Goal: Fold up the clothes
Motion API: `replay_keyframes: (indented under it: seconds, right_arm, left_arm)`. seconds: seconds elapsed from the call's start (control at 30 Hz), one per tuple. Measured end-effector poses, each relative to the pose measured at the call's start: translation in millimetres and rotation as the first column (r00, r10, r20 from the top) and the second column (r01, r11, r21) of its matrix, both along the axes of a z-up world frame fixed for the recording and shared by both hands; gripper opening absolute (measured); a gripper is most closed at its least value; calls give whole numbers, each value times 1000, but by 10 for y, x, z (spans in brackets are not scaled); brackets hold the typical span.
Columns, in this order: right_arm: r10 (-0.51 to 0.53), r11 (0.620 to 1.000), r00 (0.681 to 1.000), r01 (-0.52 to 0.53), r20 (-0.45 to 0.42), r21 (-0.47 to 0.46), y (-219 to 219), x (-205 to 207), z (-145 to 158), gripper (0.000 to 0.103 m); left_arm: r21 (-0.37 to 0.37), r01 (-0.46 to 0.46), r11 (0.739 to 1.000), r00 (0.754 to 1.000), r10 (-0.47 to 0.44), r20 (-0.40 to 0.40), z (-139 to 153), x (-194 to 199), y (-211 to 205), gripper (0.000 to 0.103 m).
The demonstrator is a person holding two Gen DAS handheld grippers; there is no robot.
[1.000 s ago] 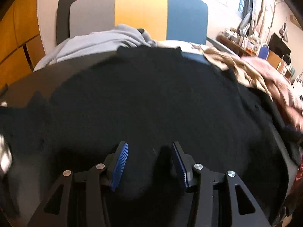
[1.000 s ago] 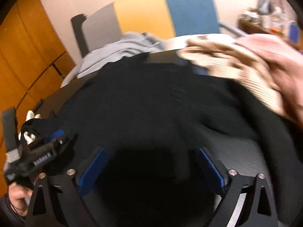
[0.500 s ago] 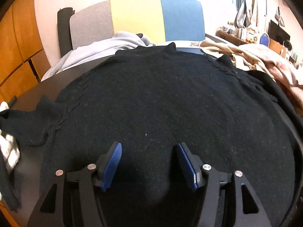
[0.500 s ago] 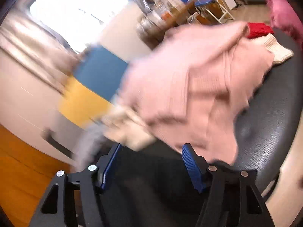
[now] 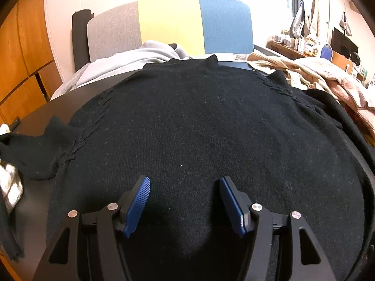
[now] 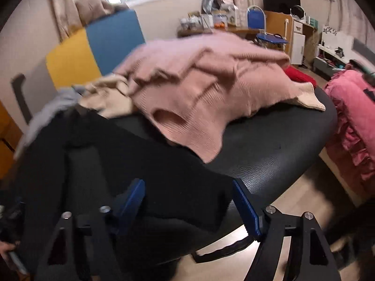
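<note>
A black knit sweater [image 5: 199, 128] lies spread flat on a black table [image 5: 46, 110], collar toward the far edge. My left gripper [image 5: 184, 187] is open and empty, just above the sweater's near hem. My right gripper [image 6: 187, 187] is open and empty, over the sweater's right sleeve [image 6: 164, 187] near the table's right end. The sleeve's cuff end lies between the blue pads [image 6: 246, 208], not pinched.
A pink knit sweater [image 6: 206, 89] and a beige one [image 6: 105, 96] are piled on the table's far right. A grey garment [image 5: 131, 63] lies at the back. A grey, yellow and blue headboard [image 5: 171, 25] stands behind. A pink ruffled cloth [image 6: 356, 117] is off the right edge.
My right gripper has swung right, from the sweater's body to its right sleeve by the pink pile. My left gripper has opened wider and steadied over the hem.
</note>
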State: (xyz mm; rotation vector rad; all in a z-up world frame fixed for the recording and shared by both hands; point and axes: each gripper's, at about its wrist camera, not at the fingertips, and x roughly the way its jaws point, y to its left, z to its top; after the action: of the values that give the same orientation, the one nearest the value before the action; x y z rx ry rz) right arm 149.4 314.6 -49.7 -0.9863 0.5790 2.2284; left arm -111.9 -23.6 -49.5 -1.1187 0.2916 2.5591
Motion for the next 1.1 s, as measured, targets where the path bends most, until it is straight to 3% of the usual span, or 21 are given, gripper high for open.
replay_keyframes:
  seconds: [0.1, 0.2, 0.23, 0.27, 0.3, 0.43, 0.5, 0.57, 0.67, 0.73, 0.83, 0.93, 0.97, 1.1]
  right_arm:
    - [-28, 1000, 994, 26, 104, 16, 95, -72, -234, 69]
    - [-15, 1000, 996, 14, 91, 17, 72, -31, -278, 65]
    - [-10, 1000, 997, 10, 78, 4, 63, -12, -268, 53]
    - [-5, 1000, 998, 6, 58, -18, 66, 7, -247, 28]
    - [-1, 999, 999, 2, 32, -50, 75, 27, -225, 13]
    - [-6, 959, 987, -40, -163, -282, 107, 114, -121, 11]
    - [-51, 899, 938, -106, -342, -425, 102, 193, -41, 11]
    - [-43, 877, 899, -174, -436, -447, 49, 149, 97, 11]
    - [10, 868, 876, -246, -482, -431, -39, -140, 272, 12]
    - [24, 847, 855, -293, -519, -443, -89, -406, 317, 12]
    - [27, 784, 792, -395, -610, -479, -200, -839, 390, 12]
    - [115, 730, 756, -504, -644, -462, -490, -1297, 507, 12]
    - [146, 721, 757, -522, -636, -456, -563, -1401, 515, 12]
    - [222, 667, 769, -568, -599, -482, -804, -1614, 387, 12]
  left_arm:
    - [0, -1, 1000, 1000, 1, -3, -1, 11, -1, 63]
    - [-1, -1, 1000, 1000, 1, -5, -2, 18, 1, 64]
    - [-1, -1, 1000, 1000, 1, -5, -2, 18, 1, 64]
    - [-1, -1, 1000, 1000, 1, -5, -1, 18, 2, 64]
    - [0, -1, 1000, 1000, 1, -5, -1, 17, 2, 64]
    - [7, 10, 1000, 1000, -10, 22, 29, 7, -5, 63]
    - [89, 46, 995, 996, -53, 78, 97, -20, -35, 62]
    - [227, 98, 969, 981, -133, 142, 220, -56, -35, 61]
    - [300, 184, 936, 960, -236, 148, 415, -13, 128, 61]
    - [279, 282, 918, 946, -314, 80, 578, 114, 310, 62]
    - [318, 412, 854, 893, -448, 46, 784, 242, 608, 63]
    - [390, 505, 770, 829, -558, 29, 945, 333, 892, 64]
    - [405, 511, 758, 822, -569, 28, 968, 330, 956, 66]
    - [355, 517, 779, 824, -565, 39, 893, 246, 1205, 67]
